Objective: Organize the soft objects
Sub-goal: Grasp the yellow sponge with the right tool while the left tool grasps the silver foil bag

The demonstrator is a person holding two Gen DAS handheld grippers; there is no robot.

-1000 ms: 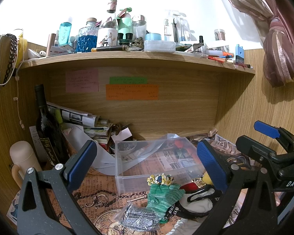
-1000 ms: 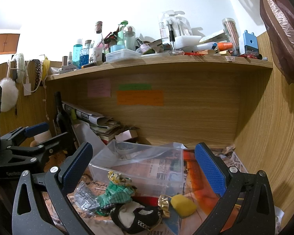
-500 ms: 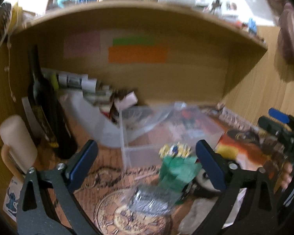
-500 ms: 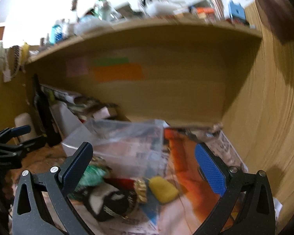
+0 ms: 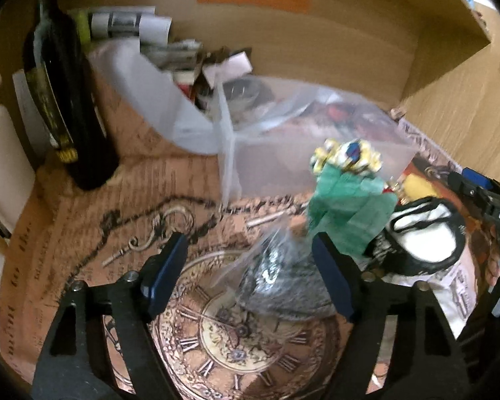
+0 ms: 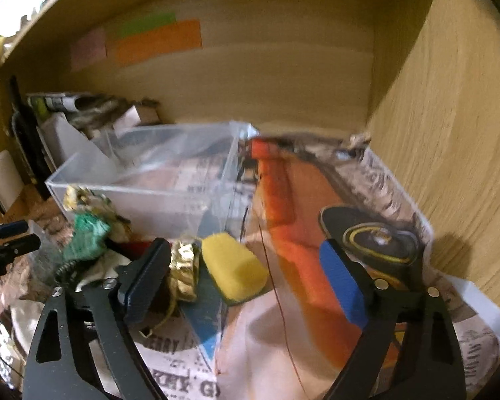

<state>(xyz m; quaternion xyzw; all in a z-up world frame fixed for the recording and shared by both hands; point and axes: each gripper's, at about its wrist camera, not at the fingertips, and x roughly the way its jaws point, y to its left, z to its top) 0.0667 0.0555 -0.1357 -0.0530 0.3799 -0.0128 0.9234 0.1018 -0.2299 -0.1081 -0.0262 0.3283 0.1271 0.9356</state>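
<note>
Wooden desk alcove, papered surface printed with clock faces and newsprint. Clear plastic bin at the back, open-topped, nothing soft inside as far as visible. Dark bottle upright at far left, well apart from the action.

In front of the bin, the pile of soft things: black-and-white pouch, green knitted piece with a gold-and-blue trim on top, grey wad in clear wrap, yellow sponge just beside a crumpled gold scrap.

Left gripper spread wide, nothing held, low over the grey wad, which sits between the blue pads. Right gripper equally wide, empty, bracketing the yellow sponge.

Reads as the approach stage: no item picked yet, both tools lining up. Next move likely calls for dropping a touch lower, closing gently on sponge or wad, lifting over the bin's front wall. Crinkly wrap may slip; soft squeeze advised.
</note>
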